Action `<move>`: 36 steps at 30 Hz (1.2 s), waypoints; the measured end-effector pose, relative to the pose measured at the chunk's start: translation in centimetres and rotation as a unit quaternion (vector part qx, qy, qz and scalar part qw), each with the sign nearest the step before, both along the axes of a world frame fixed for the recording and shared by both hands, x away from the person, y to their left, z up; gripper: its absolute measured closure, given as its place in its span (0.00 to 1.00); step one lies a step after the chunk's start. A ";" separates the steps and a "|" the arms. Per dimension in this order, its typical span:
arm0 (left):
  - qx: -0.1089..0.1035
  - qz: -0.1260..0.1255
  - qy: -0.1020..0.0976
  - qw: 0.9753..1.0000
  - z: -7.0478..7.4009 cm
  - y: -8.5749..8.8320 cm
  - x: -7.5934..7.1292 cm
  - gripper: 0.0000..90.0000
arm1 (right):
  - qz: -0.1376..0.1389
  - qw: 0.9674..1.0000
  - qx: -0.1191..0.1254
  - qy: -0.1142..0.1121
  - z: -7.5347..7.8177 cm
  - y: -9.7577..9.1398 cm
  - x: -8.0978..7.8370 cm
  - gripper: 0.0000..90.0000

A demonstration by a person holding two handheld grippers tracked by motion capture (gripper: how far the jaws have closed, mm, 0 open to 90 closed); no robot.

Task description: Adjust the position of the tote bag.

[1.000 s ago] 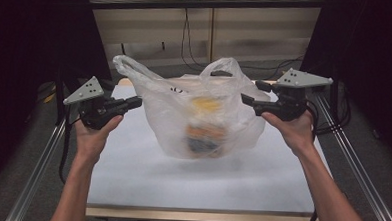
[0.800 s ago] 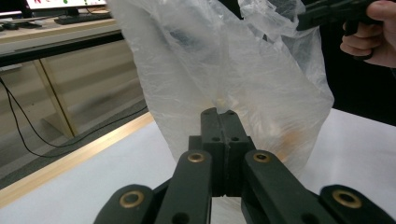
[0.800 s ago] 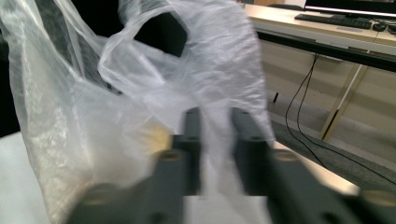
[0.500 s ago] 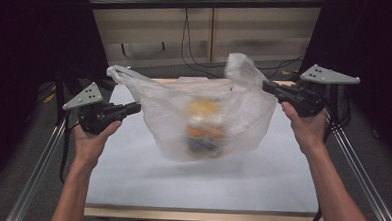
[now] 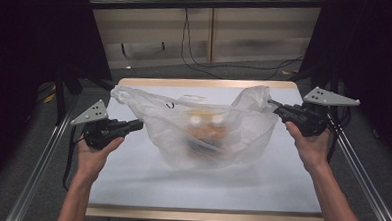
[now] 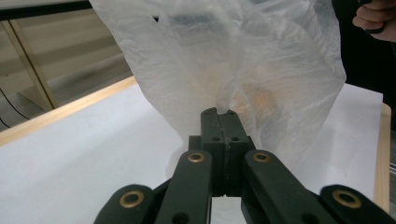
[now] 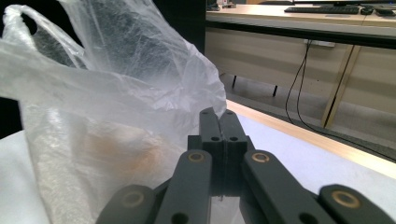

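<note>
There are two hands, and each one holds one claw. The left hand (image 5: 94,151) holds the left claw (image 5: 139,123). The right hand (image 5: 310,145) holds the right claw (image 5: 272,103). Each claw has one grey three-cornered plate on top.

Both claws are clenched tight. In the left gripper view the two black jaws are pressed flat together, and the thin skin of the bag is bunched up right at their tip. In the right gripper view the jaws are pressed together too, with the bag right at their tip and off to their left side. The exact spot where this claw pinches the plastic is hard to see.

There is one plastic bag (image 5: 213,136). It is see-through white and sits between the two claws, pulled wide from one claw to the other. Its bottom rests on the white table (image 5: 130,187).

Inside the bag, about halfway between the claws, are some orange and white things (image 5: 205,128). The crinkly plastic makes them blurry, so I cannot count them or tell what they are.

Past the claws and the far edge of the table, thin black wires (image 5: 196,55) lie on the floor. The sides of the room are dark and hard to make out.
</note>
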State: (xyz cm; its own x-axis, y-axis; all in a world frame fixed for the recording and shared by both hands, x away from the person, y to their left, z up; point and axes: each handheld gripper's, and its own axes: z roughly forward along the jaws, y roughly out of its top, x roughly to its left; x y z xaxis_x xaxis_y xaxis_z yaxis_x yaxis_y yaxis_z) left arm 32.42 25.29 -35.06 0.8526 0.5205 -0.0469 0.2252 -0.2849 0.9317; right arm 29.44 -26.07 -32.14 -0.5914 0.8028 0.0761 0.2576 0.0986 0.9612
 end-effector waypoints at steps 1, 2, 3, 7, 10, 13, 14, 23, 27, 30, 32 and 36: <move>0.007 0.005 0.002 1.000 -0.4 0.0 0.0 1.00 | -0.002 1.000 0.000 0.000 -0.1 0.0 0.0 1.00; 0.011 0.007 0.003 1.000 -0.5 0.1 0.0 1.00 | -0.007 1.000 -0.003 0.001 -0.3 -0.1 0.1 1.00; 0.010 0.007 0.007 1.000 -0.9 0.1 0.1 1.00 | -0.008 1.000 -0.002 0.003 -0.4 -0.1 0.2 1.00; 0.015 0.007 0.024 1.000 -2.3 0.1 0.7 1.00 | -0.021 1.000 -0.001 0.017 -1.7 -0.5 1.1 1.00; 0.017 0.005 0.031 0.999 -3.0 0.0 1.0 1.00 | -0.023 1.000 0.006 0.018 -2.8 -0.3 1.3 1.00; 0.017 0.004 0.035 0.999 -3.6 -0.1 1.2 1.00 | -0.022 0.999 0.010 0.030 -3.8 -0.1 1.5 1.00; 0.023 0.004 0.036 0.999 -3.8 -0.2 1.1 1.00 | -0.022 0.999 0.012 0.034 -4.1 -0.1 1.6 1.00; 0.048 0.001 0.061 0.997 -6.0 -0.4 1.6 1.00 | -0.021 0.998 0.017 0.063 -7.2 -0.6 1.7 1.00; 0.047 0.007 0.070 0.996 -6.6 -0.2 1.9 1.00 | -0.027 0.996 0.015 0.080 -8.8 -1.0 1.8 1.00; 0.051 0.008 0.075 0.996 -7.1 -0.2 2.1 1.00 | -0.032 0.995 0.011 0.091 -9.5 -1.4 2.0 1.00; 0.062 0.006 0.079 0.995 -7.6 -0.3 2.2 1.00 | -0.031 0.995 0.006 0.097 -9.8 -1.5 2.2 1.00; 0.046 0.004 0.078 0.996 -7.4 -0.2 1.9 1.00 | -0.025 0.994 0.000 0.106 -10.6 -1.2 2.3 1.00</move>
